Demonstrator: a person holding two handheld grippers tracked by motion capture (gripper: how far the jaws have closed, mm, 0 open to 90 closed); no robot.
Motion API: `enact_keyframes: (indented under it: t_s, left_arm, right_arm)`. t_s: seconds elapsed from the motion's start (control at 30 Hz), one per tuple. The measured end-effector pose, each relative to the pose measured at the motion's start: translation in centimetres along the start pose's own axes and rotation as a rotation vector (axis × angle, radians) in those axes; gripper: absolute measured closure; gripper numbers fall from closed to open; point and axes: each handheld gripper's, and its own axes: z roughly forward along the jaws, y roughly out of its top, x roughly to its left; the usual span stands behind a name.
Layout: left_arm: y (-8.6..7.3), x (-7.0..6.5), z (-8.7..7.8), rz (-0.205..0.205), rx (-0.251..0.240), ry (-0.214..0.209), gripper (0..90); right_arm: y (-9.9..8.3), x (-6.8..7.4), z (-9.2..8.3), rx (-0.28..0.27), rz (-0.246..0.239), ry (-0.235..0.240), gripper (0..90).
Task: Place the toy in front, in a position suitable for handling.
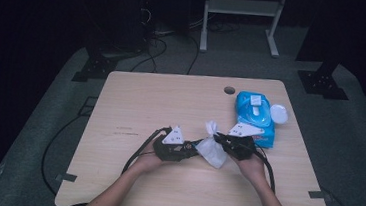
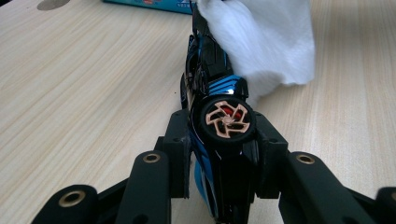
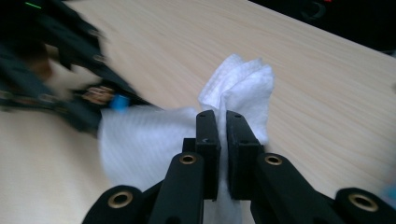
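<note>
The left gripper point(image 2: 223, 154) squeezes a black and blue toy car point(image 2: 219, 116) between its jaws, just above the table point(image 1: 135, 104). The right gripper point(image 3: 223, 140) pinches a white wipe point(image 3: 243, 88) tight and holds it against the car's far end. A blue wipe pack point(image 1: 255, 114) lies near the right gripper.

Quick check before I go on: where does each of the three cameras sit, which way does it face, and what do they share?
High view: above the person's side, looking forward and down on the table; both forearms, left hand-held gripper, right hand-held gripper.
Left gripper view: rides the left hand-held gripper, looking along jaws clamped on a toy car.
Right gripper view: rides the right hand-held gripper, jaws pinching a white wipe.
Shared: the wipe and the wooden table appear in all three.
</note>
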Motion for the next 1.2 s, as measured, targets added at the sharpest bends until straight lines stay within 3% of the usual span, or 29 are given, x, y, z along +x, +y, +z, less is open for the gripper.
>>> enact_keyframes:
  t_s: [0.03,0.07,0.1,0.23,0.27,0.37,0.4,0.5,0.57,0.63,0.7,0.77,0.83,0.93,0.97,1.0,1.03,1.1,1.2]
  left_arm:
    - [0.0,0.1,0.0,-0.006,0.001,0.001,64.5]
    - [0.0,0.1,0.0,-0.006,0.001,0.001,64.6]
    - [-0.1,0.1,-0.1,-0.008,0.002,0.001,64.6]
    - [-0.2,0.1,-0.3,-0.004,0.003,0.001,64.9]
    - [-0.2,0.2,-0.4,0.003,0.009,-0.004,65.0]
    - [-0.2,0.1,-0.4,0.003,0.011,-0.003,65.0]
    - [-0.1,0.0,-0.5,0.006,0.013,-0.001,65.0]
    - [-0.2,0.0,-0.6,0.005,0.013,0.001,64.9]
    - [-0.2,0.0,-0.6,0.001,0.014,0.0,65.0]
    - [-0.3,0.0,-0.8,0.0,0.019,0.008,65.0]
    - [-0.4,0.0,-1.0,0.001,0.024,0.009,64.9]
    - [-0.5,0.0,-1.2,0.006,0.025,0.005,65.3]
    - [-0.5,0.0,-1.3,0.005,0.027,0.0,65.6]
    - [-0.5,0.1,-1.3,0.003,0.027,-0.007,65.6]
    - [-0.5,0.2,-1.2,-0.004,0.022,-0.009,65.7]
    - [-0.5,0.2,-1.2,-0.004,0.022,-0.009,65.8]
    - [-0.6,0.2,-1.3,-0.006,0.021,-0.01,65.8]
    - [-0.5,0.1,-1.3,0.0,0.028,-0.007,65.9]
    - [-0.6,0.2,-1.3,-0.005,0.025,-0.011,66.0]
  right_arm:
    - [0.2,0.5,0.2,-0.007,-0.004,0.033,84.3]
    - [0.2,0.5,0.2,-0.007,-0.004,0.033,84.3]
    - [0.6,1.7,0.8,-0.001,-0.055,0.055,84.1]
    - [0.5,1.2,0.9,0.002,-0.047,0.045,84.2]
    - [-0.1,-0.2,0.1,0.004,-0.031,0.001,84.1]
    - [-0.6,-0.9,-0.5,0.001,-0.012,-0.029,84.1]
    - [-0.9,-1.0,-0.6,0.025,-0.03,-0.063,84.2]
    - [-1.0,-0.9,-0.7,0.001,0.03,-0.022,84.4]
    - [-0.3,-0.2,-0.3,-0.028,0.026,0.021,84.2]
    - [0.0,0.5,0.3,-0.025,0.005,0.029,84.0]
    - [0.0,0.4,0.5,-0.022,-0.01,0.021,84.1]
    - [-0.5,-0.5,0.3,-0.03,0.013,0.018,84.1]
    - [-0.9,-1.3,-0.3,0.005,0.014,-0.035,84.1]
    - [-1.0,-1.3,-0.5,-0.023,0.041,-0.008,84.1]
    - [-0.5,-0.6,-0.2,-0.035,0.02,0.023,84.1]
    - [-0.5,-0.6,-0.2,-0.035,0.02,0.023,84.1]
    - [0.3,0.3,0.4,-0.037,-0.017,0.042,84.0]
    - [0.5,0.5,0.8,-0.027,-0.036,0.033,84.0]
    - [0.2,-0.4,0.7,-0.018,-0.024,0.007,84.0]
